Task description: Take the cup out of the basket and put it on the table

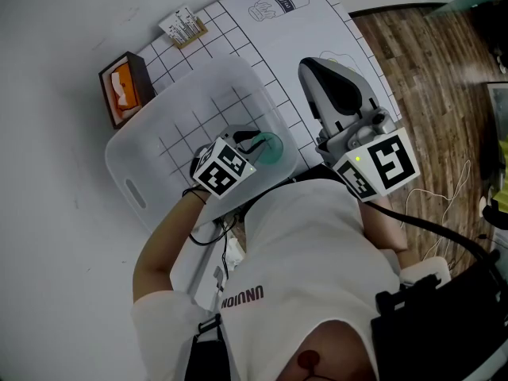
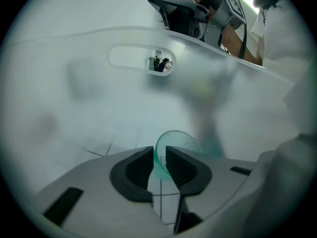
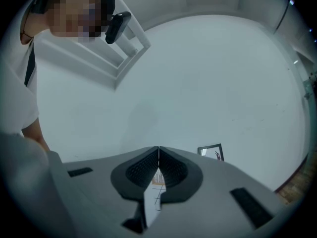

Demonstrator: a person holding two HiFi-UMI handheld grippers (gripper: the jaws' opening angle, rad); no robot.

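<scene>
The left hand-held gripper (image 2: 159,156) is clenched on a translucent green cup (image 2: 179,142), the cup's thin wall pinched between the jaws. In the head view that same left hand-held gripper (image 1: 255,144) reaches down into the frosted plastic basket (image 1: 151,161); the cup (image 1: 268,148) is inside it, near the corner at about 4 o'clock; a handle slot (image 2: 130,58) shows in the basket wall beyond the jaws. The right hand-held gripper (image 3: 158,153) has its jaws pressed together on nothing; in the head view the right hand-held gripper (image 1: 313,68) hangs over the gridded surface (image 1: 317,30) at the basket's 3 o'clock, pointing toward 12. An orange box (image 1: 125,88) stands at the basket's 10 o'clock.
</scene>
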